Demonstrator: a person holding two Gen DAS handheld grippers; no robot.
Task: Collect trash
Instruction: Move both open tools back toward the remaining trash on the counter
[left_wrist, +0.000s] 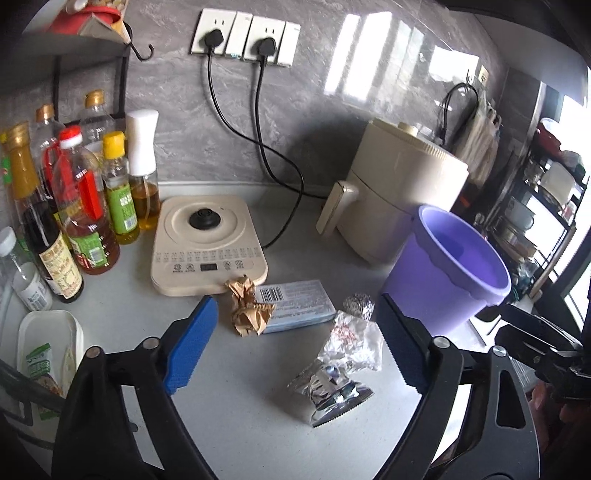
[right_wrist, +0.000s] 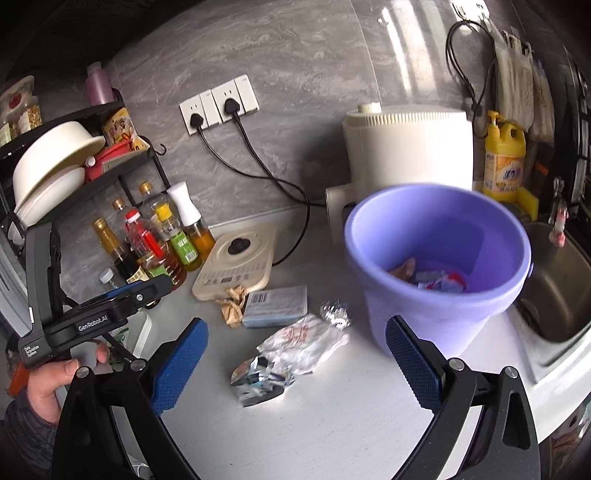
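Note:
Trash lies on the grey counter: a crumpled brown paper (left_wrist: 248, 307) (right_wrist: 232, 305), a flat blue box (left_wrist: 295, 306) (right_wrist: 276, 306), a foil ball (left_wrist: 359, 305) (right_wrist: 335, 312), a clear crinkled wrapper (left_wrist: 354, 343) (right_wrist: 306, 342) and a silver foil packet (left_wrist: 328, 393) (right_wrist: 258, 380). A purple bucket (left_wrist: 436, 291) (right_wrist: 436, 310) stands to the right and holds several wrappers (right_wrist: 432, 278). My left gripper (left_wrist: 295, 350) is open and empty above the wrappers. My right gripper (right_wrist: 295, 365) is open and empty, near the packet and the bucket.
A cream induction hob (left_wrist: 207, 243) sits behind the trash, with oil and sauce bottles (left_wrist: 81, 206) to its left. A cream appliance (left_wrist: 399, 199) stands behind the bucket. A steel sink (right_wrist: 554, 288) lies to the right. A white tub (left_wrist: 48, 347) sits at front left.

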